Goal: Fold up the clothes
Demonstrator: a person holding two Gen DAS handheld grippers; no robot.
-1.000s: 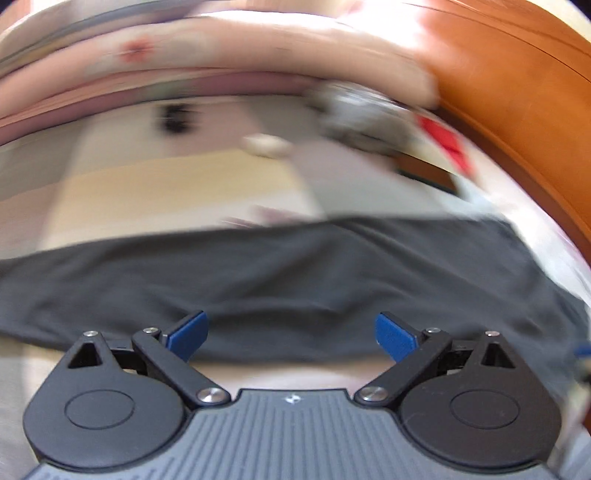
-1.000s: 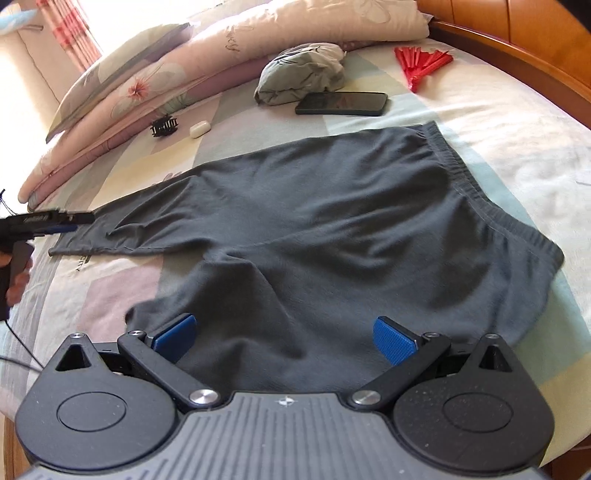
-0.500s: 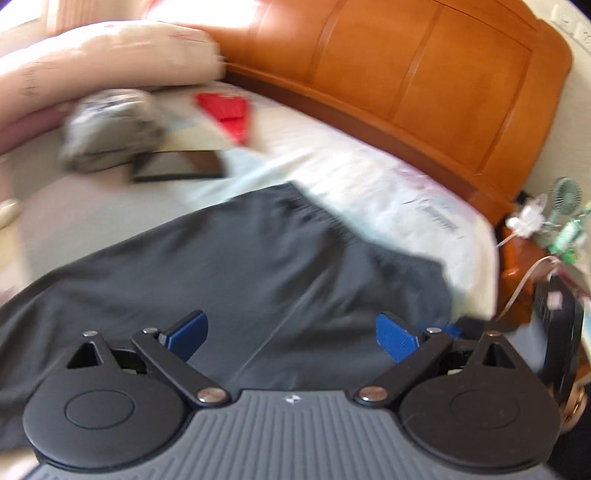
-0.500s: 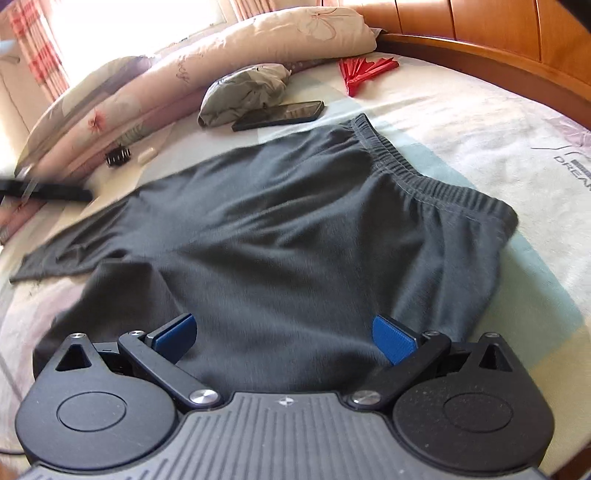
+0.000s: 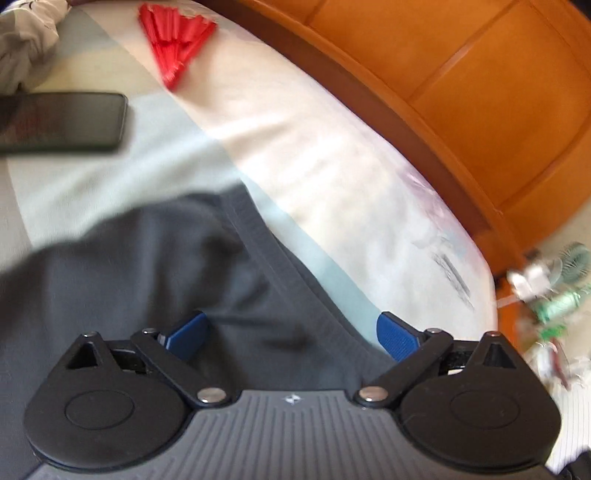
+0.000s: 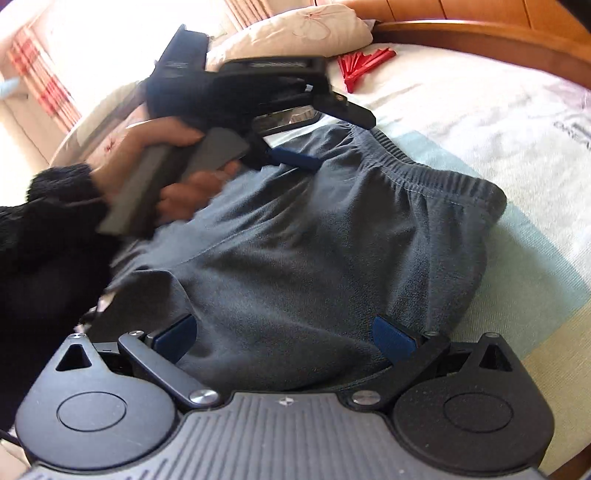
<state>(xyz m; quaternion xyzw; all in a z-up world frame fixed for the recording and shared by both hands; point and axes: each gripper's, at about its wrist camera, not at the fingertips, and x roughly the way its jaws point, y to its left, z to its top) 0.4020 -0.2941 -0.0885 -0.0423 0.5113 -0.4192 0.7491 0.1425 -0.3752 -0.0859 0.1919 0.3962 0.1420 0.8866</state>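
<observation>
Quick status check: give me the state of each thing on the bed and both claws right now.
Dark grey elastic-waist shorts: spread on the bed, rumpled, not yet folded.
Left claw: open, over the waistband.
Right claw: open, over the shorts' near edge.
Black smartphone: flat, screen dark.
Red folding fan: spread open.
Floral pillow: lying by the wooden headboard.

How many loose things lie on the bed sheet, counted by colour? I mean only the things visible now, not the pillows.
Dark grey: 1, the dark grey cotton shorts with an elastic waistband
Red: 1, the red folding paper fan
Black: 1, the flat black smartphone
Light grey: 1, the crumpled light grey cloth bundle
Total: 4
</observation>
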